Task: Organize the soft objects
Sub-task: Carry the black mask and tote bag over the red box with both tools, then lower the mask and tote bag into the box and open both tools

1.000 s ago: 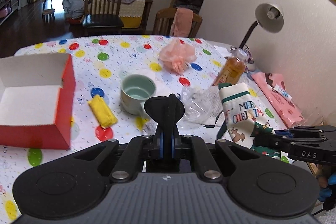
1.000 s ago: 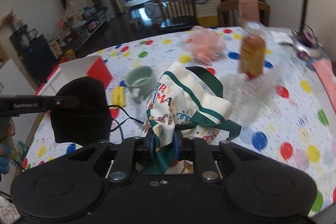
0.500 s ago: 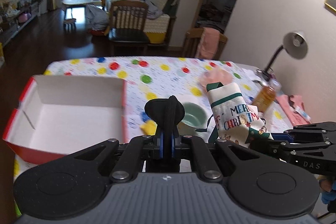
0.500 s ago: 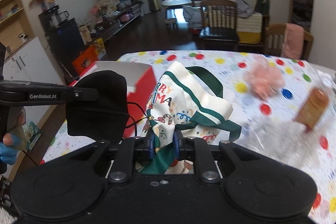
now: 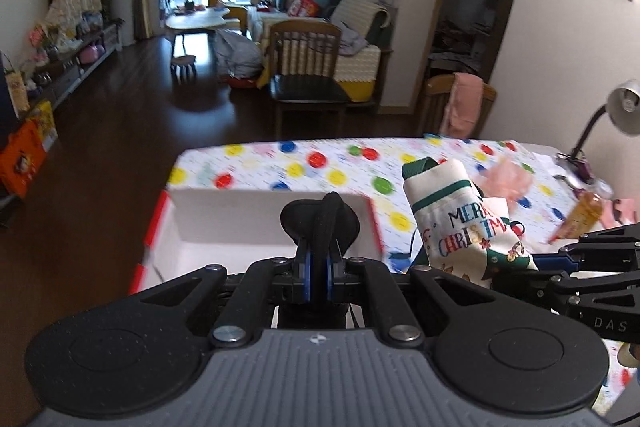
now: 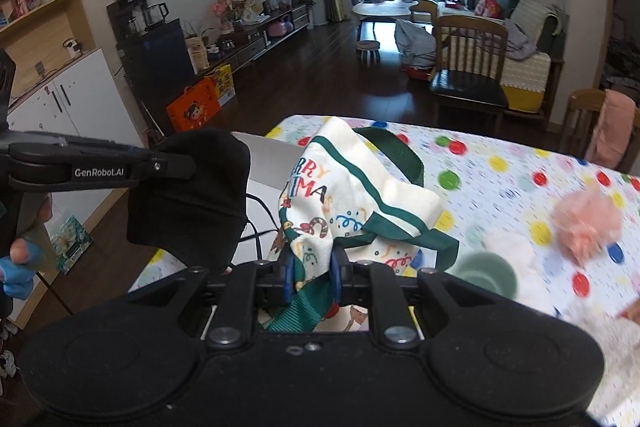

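Tongs first: your left gripper [image 5: 316, 277] is pinched fully closed on the black mask [image 5: 319, 223], and your right gripper [image 6: 313, 277] is closed nearly as far on a fold of the Christmas bag [image 6: 348, 203], green strap and cloth together between the pads. Both loads hang in the air in front of you, side by side, above the near edge of the table [image 5: 344, 163].

Both are light, limp cloth. The mask is thin and its ear loops dangle below it, so they may snag on a box wall. You hold it by a bunched middle, which looks secure. The bag is bulkier and flops over the pads; gripping the strap with the cloth is a sound hold, since cloth alone could slide.

Just beyond the mask sits the box [image 5: 264, 223], open, white inside with red edges, apparently empty, and it looks like the place for both.

Farther out on the dotted cloth lie a green cup [image 6: 486, 273], a pink puff [image 6: 586, 223] and an amber bottle [image 5: 580, 217]. The puff is the other soft item left; it should crush easily, so take it by its centre.
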`<state>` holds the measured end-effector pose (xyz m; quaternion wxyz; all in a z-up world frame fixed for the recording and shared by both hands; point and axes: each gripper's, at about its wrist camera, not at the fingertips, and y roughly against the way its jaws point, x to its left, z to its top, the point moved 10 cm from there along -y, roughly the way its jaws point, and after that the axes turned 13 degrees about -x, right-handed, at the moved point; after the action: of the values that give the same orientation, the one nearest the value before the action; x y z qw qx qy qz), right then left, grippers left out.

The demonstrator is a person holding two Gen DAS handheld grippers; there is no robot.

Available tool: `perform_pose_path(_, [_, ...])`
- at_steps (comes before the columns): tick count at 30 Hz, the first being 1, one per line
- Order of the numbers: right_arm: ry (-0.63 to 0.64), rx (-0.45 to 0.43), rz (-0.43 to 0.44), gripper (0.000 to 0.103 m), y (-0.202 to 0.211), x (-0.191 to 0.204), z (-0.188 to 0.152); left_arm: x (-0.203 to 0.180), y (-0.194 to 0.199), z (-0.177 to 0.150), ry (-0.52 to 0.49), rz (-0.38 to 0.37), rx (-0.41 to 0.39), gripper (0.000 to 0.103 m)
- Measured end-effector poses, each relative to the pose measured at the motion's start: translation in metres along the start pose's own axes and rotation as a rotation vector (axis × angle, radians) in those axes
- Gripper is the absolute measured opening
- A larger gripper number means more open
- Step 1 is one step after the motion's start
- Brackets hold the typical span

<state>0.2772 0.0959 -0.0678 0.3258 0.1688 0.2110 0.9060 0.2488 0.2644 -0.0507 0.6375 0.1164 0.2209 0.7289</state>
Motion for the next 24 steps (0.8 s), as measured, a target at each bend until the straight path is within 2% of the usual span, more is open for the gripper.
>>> perform_pose_path(11, [0.053,0.026,0.01,0.018,-0.069,0.037,0.012,0.072,-0.038,0.027,-0.061,0.085,-0.038,0.007])
perform_pose_path(16, [0.055,0.086,-0.006,0.018,-0.107,0.048,0.003,0.096,-0.065,0.013,-0.066,0.118,0.008,0.007])
perform_pose_path(24, [0.089,0.177,-0.05,0.018,-0.16,0.054,-0.023,0.118,-0.103,-0.027,-0.05,0.121,0.124,0.007])
